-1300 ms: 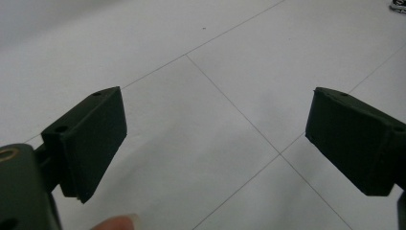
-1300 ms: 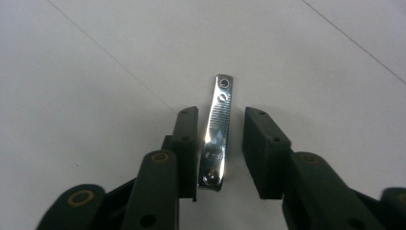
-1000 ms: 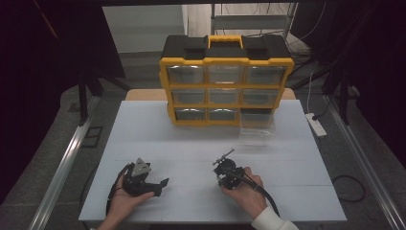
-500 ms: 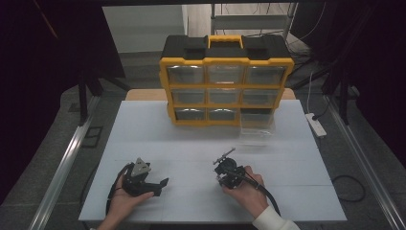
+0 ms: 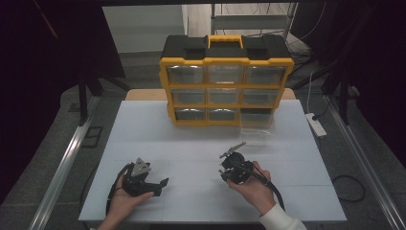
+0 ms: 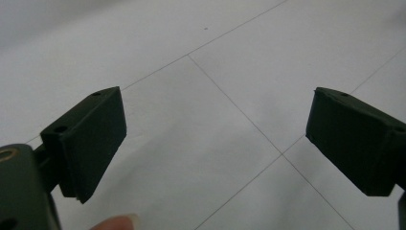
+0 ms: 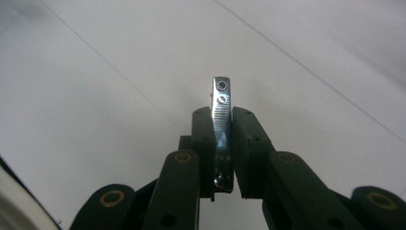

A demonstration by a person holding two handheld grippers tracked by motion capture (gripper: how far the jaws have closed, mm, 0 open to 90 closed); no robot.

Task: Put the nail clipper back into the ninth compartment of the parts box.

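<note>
A slim metal nail clipper [image 7: 221,125] stands clamped between the two black jaws of the right hand-held gripper [image 7: 223,143], its ridged lever facing the camera and its tip projecting past the jaw ends. In the high view the clipper [image 5: 232,148] shows as a short silver bar pointing up and to the far right from the right hand-held gripper [image 5: 231,164], above the near right part of the white bench [image 5: 191,139]. The right hand [image 5: 251,184] grasps the gripper body from the near side, a cable trailing toward the bench edge. The left hand-held gripper [image 5: 158,184], held by the left hand [image 5: 125,194], rests near the near left of the bench; its jaws stand wide apart with nothing between them [image 6: 215,143]. At the far edge stands a yellow-and-black drawer organizer [image 5: 226,84]; a clear drawer [image 5: 258,125] lies on the bench just near its lower right corner. A white power strip [image 5: 316,123] lies off the bench to the right.
</note>
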